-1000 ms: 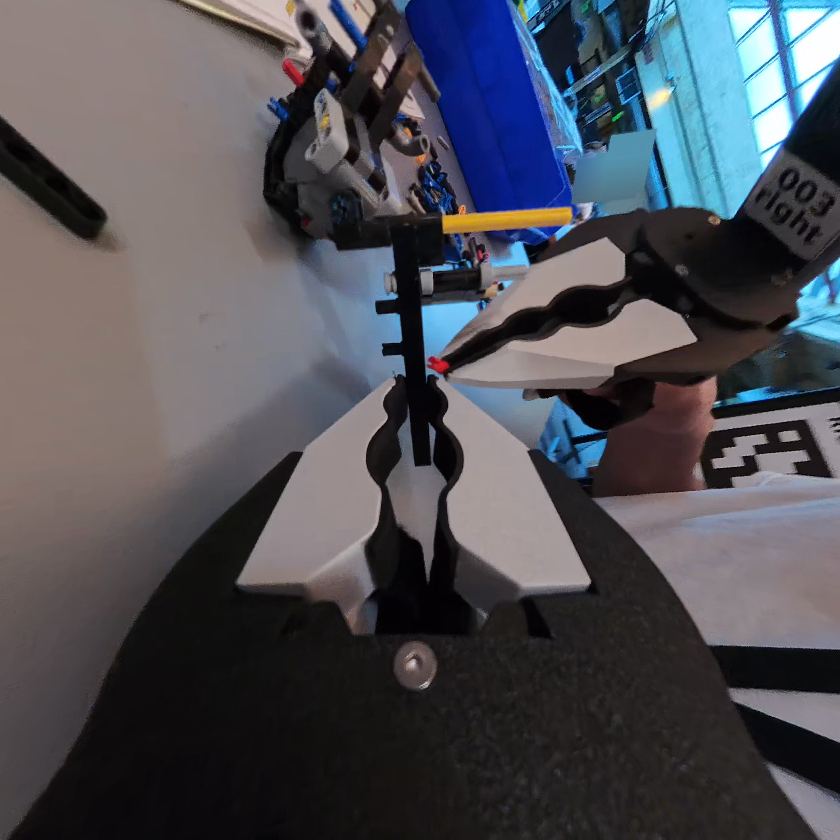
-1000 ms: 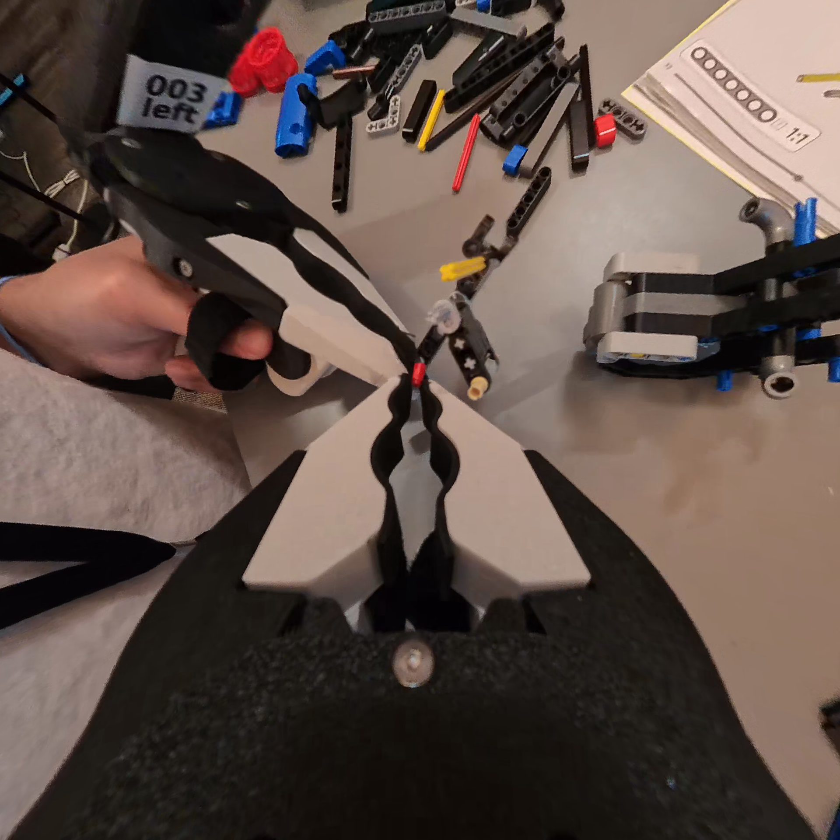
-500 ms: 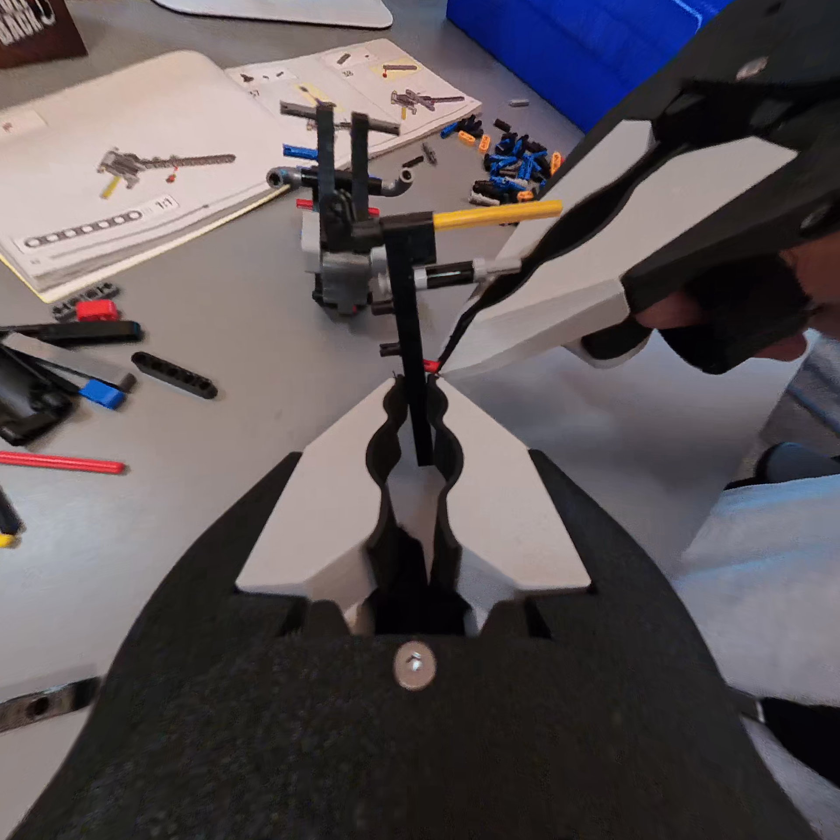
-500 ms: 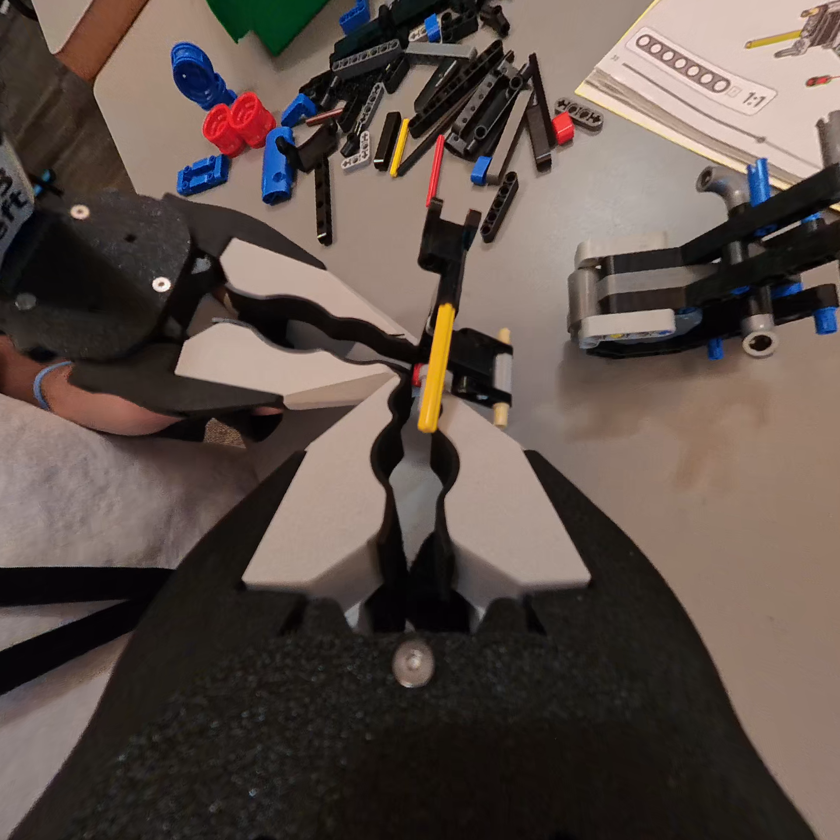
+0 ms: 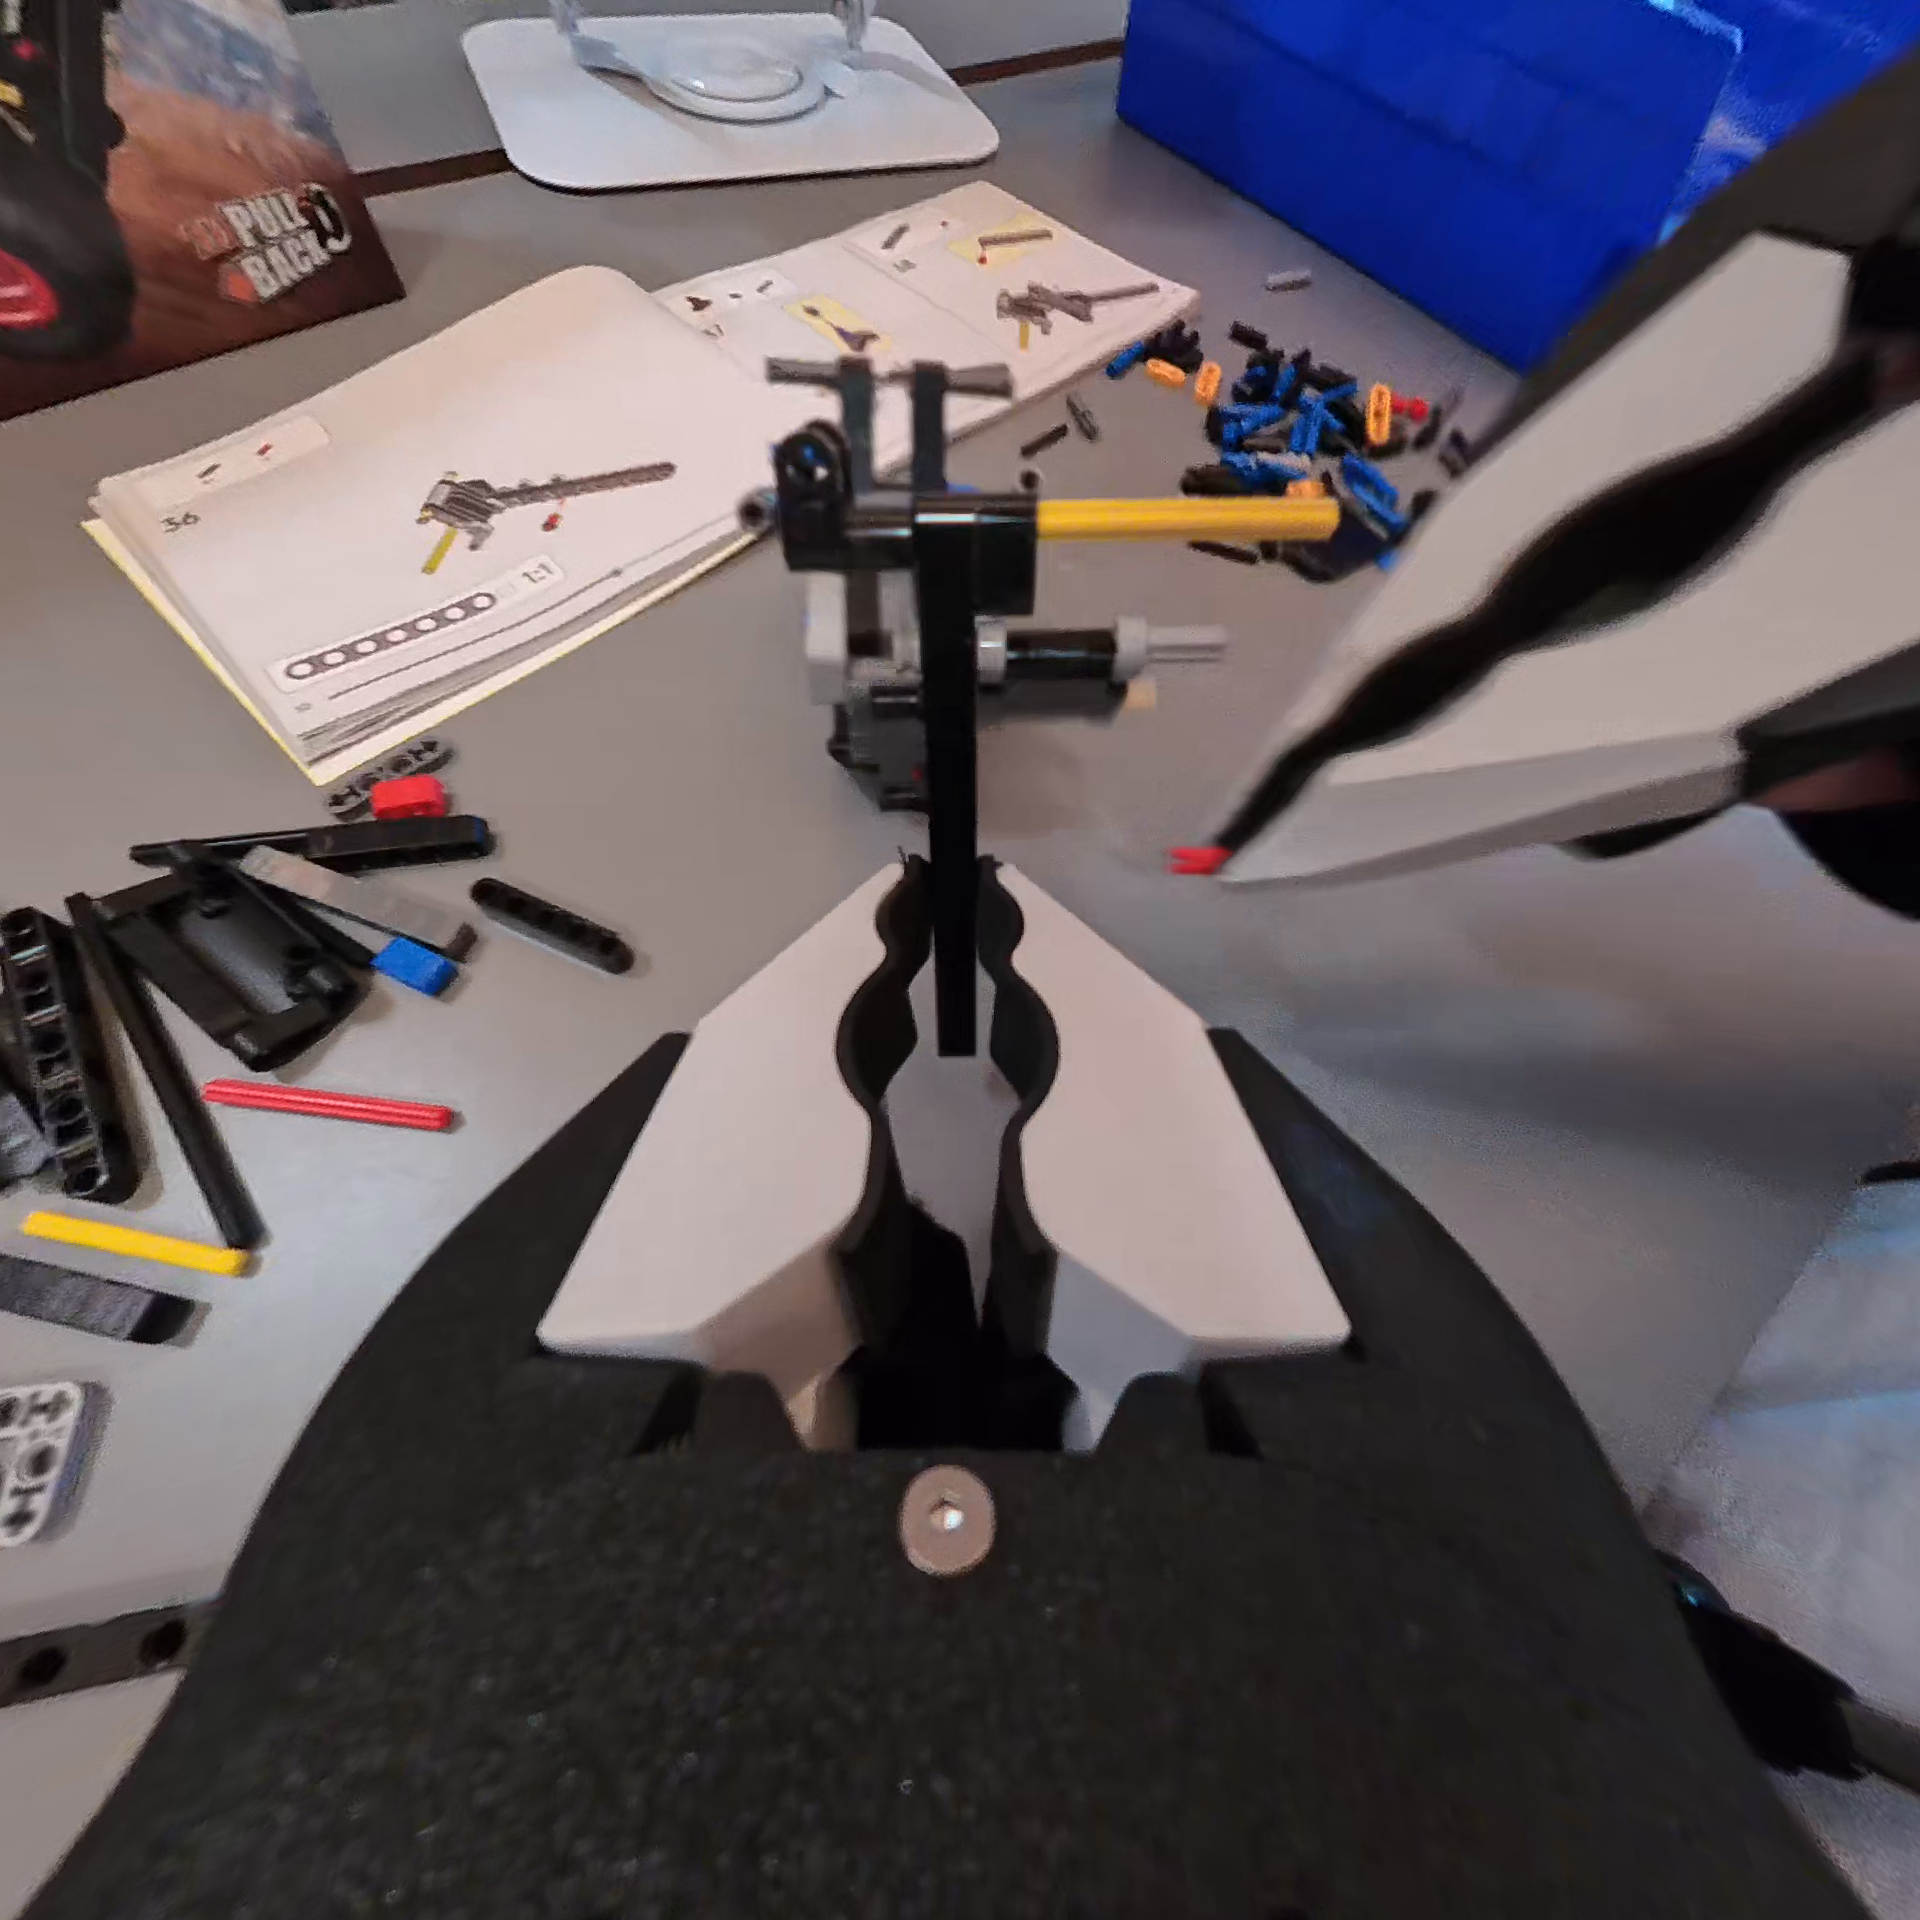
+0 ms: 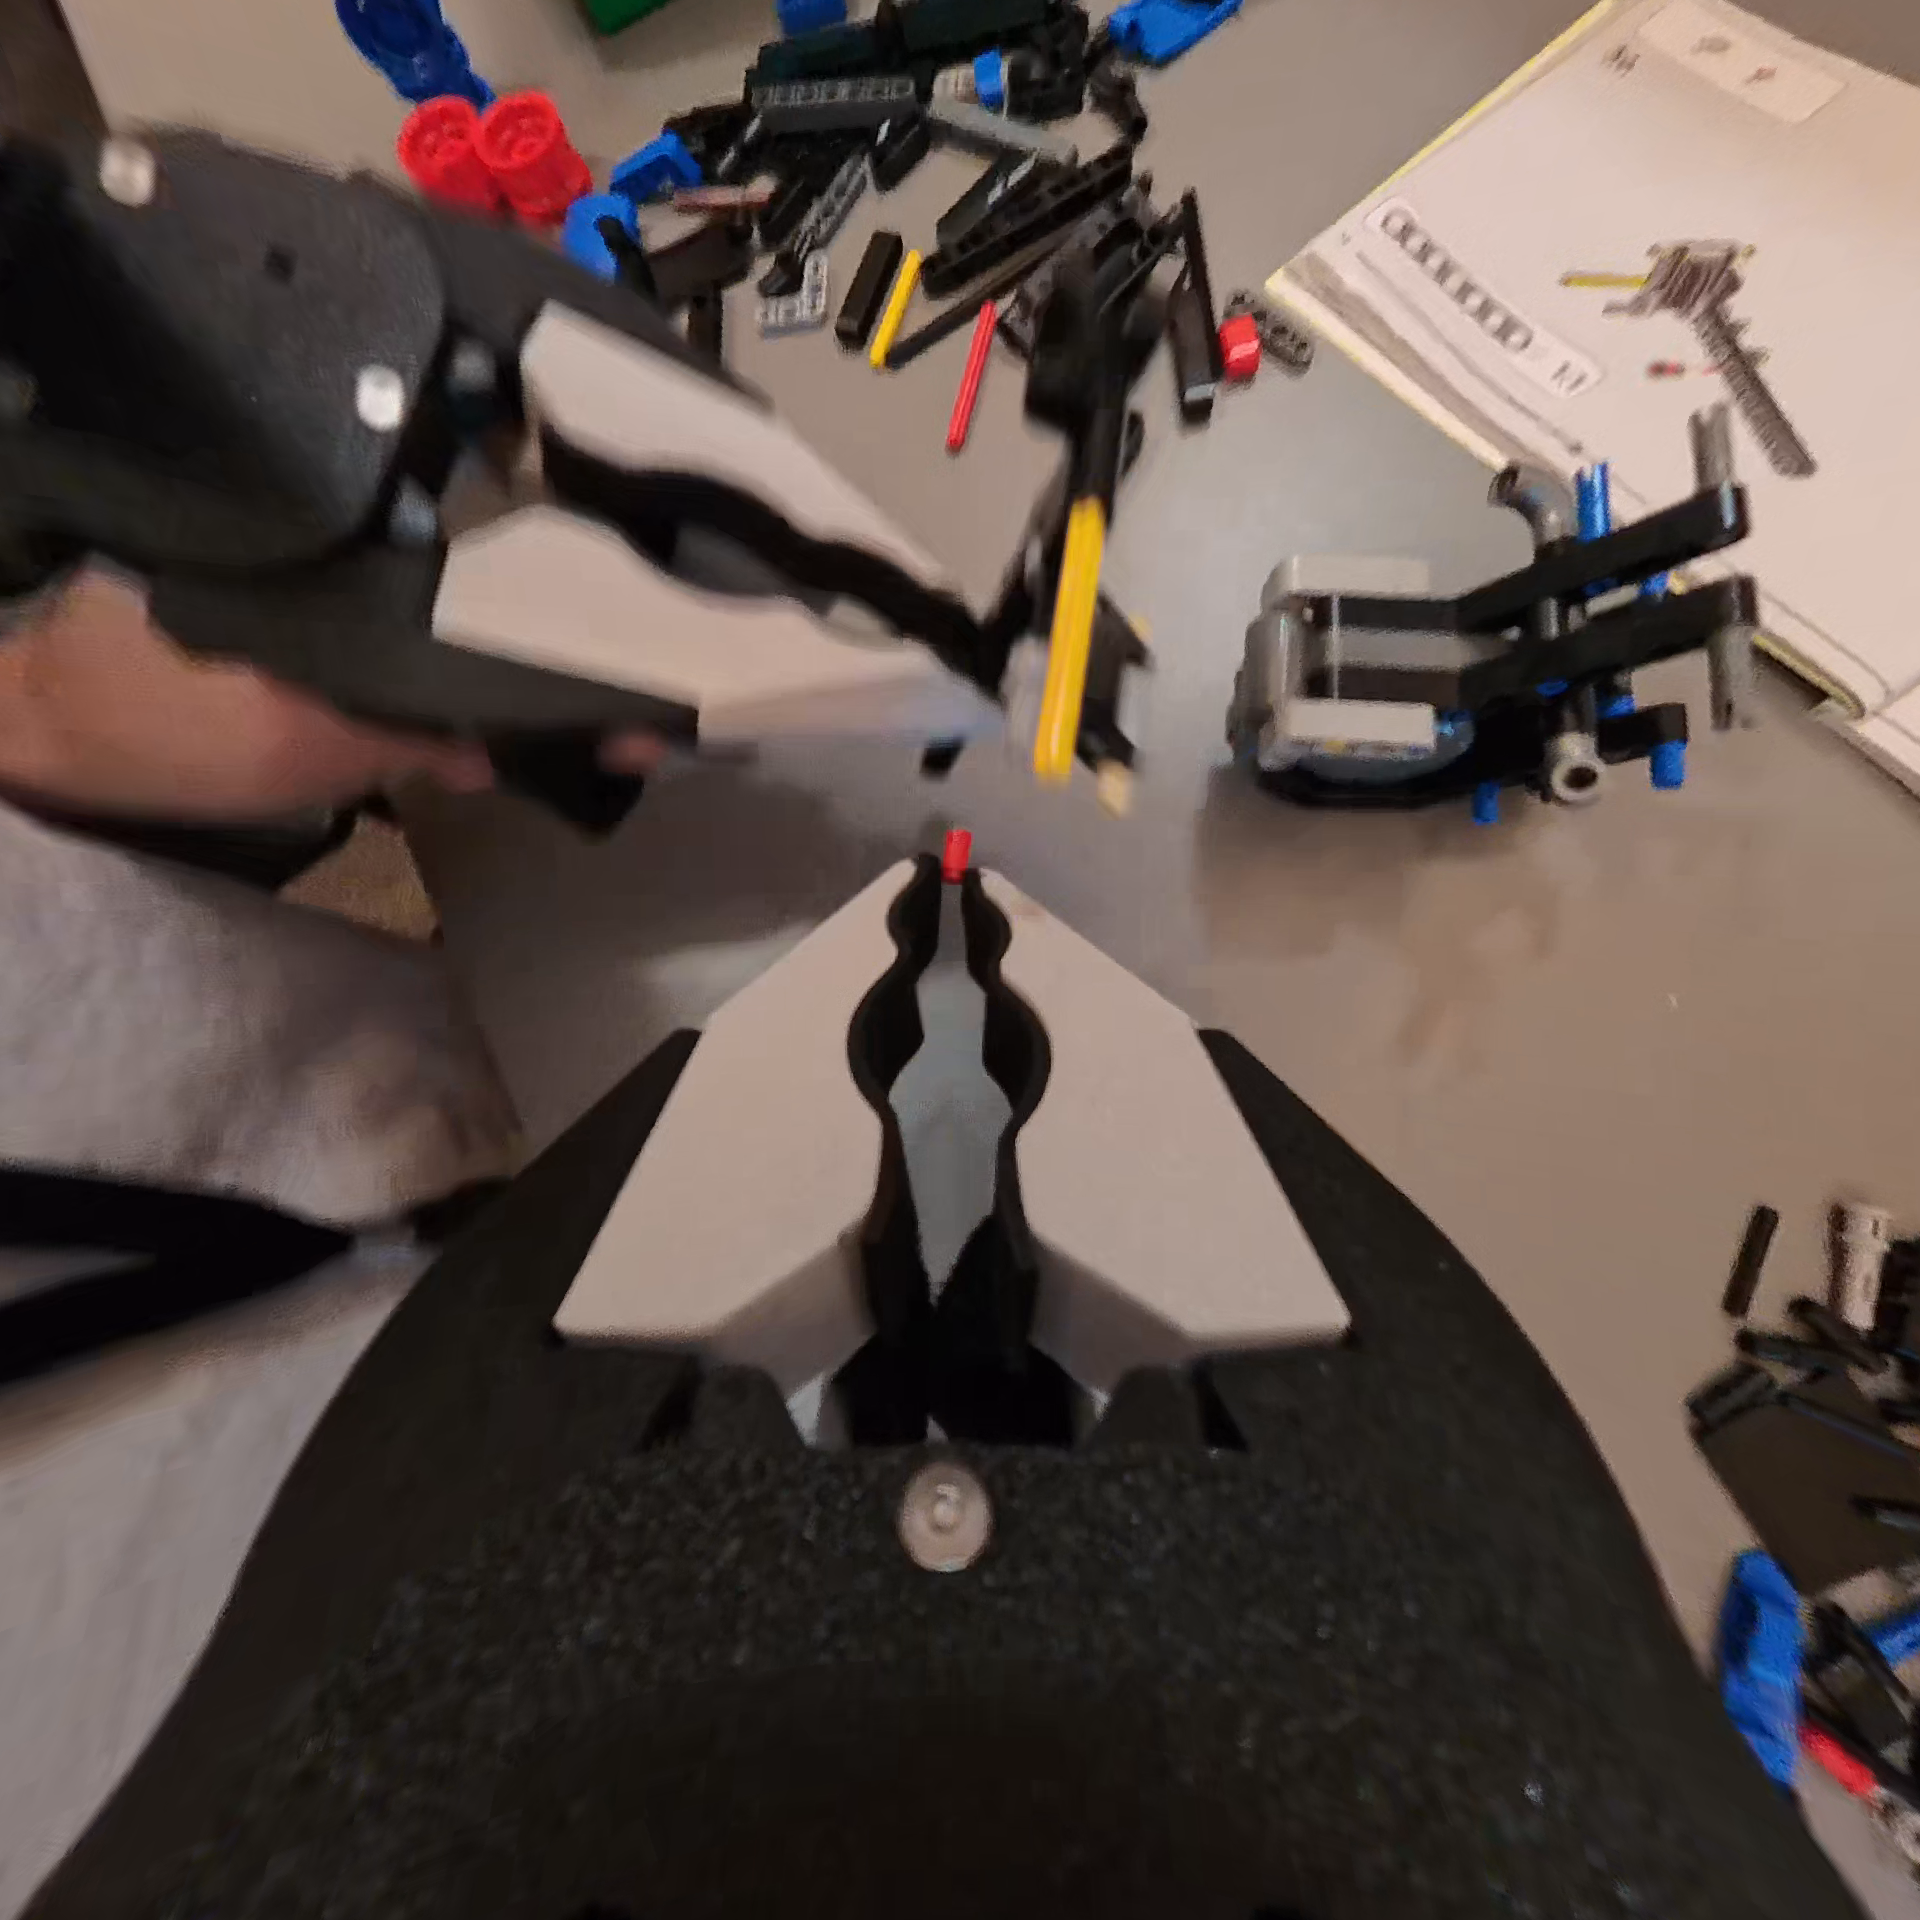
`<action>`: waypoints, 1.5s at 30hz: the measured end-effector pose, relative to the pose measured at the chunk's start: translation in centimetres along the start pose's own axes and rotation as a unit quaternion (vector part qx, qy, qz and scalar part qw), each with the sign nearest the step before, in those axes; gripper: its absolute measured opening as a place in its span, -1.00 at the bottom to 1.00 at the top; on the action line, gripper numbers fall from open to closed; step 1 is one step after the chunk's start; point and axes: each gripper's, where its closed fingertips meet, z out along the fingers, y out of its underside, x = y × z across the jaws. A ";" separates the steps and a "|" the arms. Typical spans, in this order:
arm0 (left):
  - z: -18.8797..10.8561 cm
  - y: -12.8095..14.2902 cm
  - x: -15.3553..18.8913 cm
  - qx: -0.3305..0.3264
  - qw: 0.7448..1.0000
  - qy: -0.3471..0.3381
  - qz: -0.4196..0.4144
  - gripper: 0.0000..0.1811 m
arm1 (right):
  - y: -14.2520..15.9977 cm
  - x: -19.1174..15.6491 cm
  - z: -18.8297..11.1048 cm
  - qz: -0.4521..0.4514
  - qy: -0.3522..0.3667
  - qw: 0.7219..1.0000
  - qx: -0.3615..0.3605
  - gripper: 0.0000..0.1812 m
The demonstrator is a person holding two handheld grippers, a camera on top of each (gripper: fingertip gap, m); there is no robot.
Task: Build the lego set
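1. The left claw point(image 5: 951, 883) is clenched on the lower end of a black beam point(image 5: 951, 790), held upright above the grey surface point(image 5: 675, 748).
2. A yellow rod point(image 5: 1184, 517) sticks out sideways from the beam's top.
3. The right claw point(image 6: 943, 873) pinches a small red pin point(image 6: 954, 844), just apart from the beam.
4. An open instruction booklet point(image 5: 499, 488) lies behind.

Grey table point(image 5: 675, 748) under open instruction booklet point(image 5: 499, 499), scattered lego pieces point(image 5: 208, 966).
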 end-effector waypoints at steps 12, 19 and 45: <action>-3.5 -4.4 -1.1 0.177 0.908 0.253 -0.285 -0.93 | 13.3 9.0 -10.4 -0.223 0.011 0.804 -0.552 -0.96; -6.0 -3.2 -3.3 0.222 0.947 0.140 -0.185 -0.94 | 13.3 11.0 -10.2 -0.310 0.040 0.670 -0.673 -0.96; -8.2 -3.6 -3.2 0.273 0.931 0.171 -0.174 -0.94 | 11.6 9.6 -5.6 -0.362 0.044 0.641 -0.676 -0.95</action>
